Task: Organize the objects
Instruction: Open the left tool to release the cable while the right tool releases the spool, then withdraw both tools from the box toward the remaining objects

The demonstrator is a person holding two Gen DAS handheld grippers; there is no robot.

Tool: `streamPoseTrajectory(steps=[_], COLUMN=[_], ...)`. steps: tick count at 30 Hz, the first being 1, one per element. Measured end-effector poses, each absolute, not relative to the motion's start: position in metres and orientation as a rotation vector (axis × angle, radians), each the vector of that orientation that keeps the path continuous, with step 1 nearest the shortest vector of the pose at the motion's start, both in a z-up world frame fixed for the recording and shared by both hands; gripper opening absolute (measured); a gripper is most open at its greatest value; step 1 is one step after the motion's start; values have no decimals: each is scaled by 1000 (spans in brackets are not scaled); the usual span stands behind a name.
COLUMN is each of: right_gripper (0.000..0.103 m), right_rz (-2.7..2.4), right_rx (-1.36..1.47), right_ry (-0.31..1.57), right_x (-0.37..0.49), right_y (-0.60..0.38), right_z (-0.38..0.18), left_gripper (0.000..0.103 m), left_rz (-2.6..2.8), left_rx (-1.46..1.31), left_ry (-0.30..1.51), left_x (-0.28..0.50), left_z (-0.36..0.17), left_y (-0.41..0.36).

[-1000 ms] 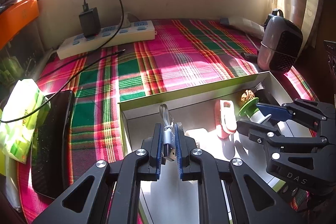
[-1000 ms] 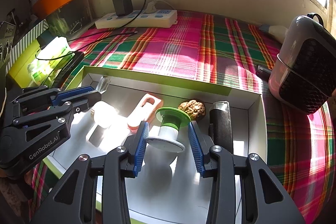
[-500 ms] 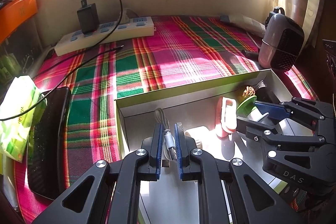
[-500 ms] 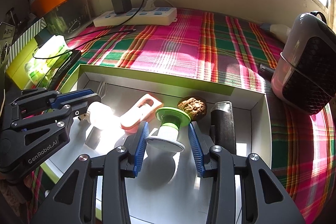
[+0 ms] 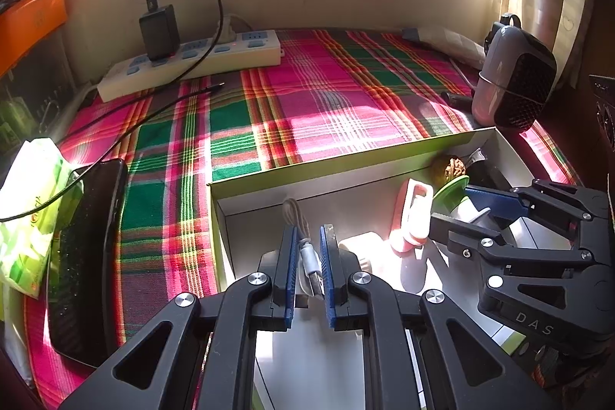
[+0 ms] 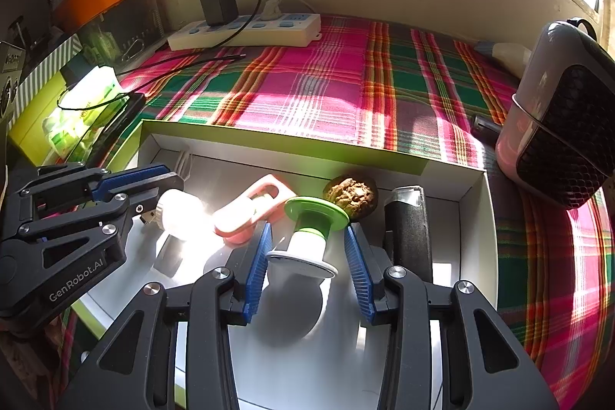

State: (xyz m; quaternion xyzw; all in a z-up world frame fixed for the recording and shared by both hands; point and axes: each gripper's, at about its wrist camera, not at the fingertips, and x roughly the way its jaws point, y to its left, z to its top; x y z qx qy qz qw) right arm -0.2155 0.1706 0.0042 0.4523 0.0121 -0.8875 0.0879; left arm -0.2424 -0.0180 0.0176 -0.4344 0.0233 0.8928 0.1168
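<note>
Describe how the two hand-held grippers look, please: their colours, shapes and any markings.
Both grippers are black, with angular linkage arms, silver round bolts and ribbed blue pads. The left gripper carries white lettering "GenRobot.AI" on its side; the right gripper carries "DAS". No sleeve, hand or cable on them shows.

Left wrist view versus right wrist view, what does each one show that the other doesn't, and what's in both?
Only the left wrist view shows the silver USB plug with grey braided cable pinched in the left gripper, and the whole black phone lying on the cloth.

Only the right wrist view shows the full black rectangular bar in the box and the green-and-white spool between the right gripper pads.

Both show the white cardboard box with green rim, pink clip, walnut, white power strip and plaid cloth.
</note>
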Motion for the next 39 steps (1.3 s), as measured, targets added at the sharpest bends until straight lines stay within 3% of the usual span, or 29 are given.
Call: streamPoseTrajectory(steps=[14,24,28,39], right_gripper=[41,42,49,50], right_rz=[-2653,-2673,-2673,-2699], right_rx=[1347,1331,1322,1294], right_ry=[-10,-17,-23,-42], right_x=[-212,-205,-200,-187], right_y=[173,173,173,177], right_z=[6,12,14,21], left_gripper=[24,24,24,25], left_rz=[2625,2640,2640,2652], left_rx=[-1252,-1229,-1212,-1201], left_ry=[33,14,9,-4], left_x=[-234,-223,-217,-202], left_z=[25,34,38,44], left_y=[-22,-26,-26,-27])
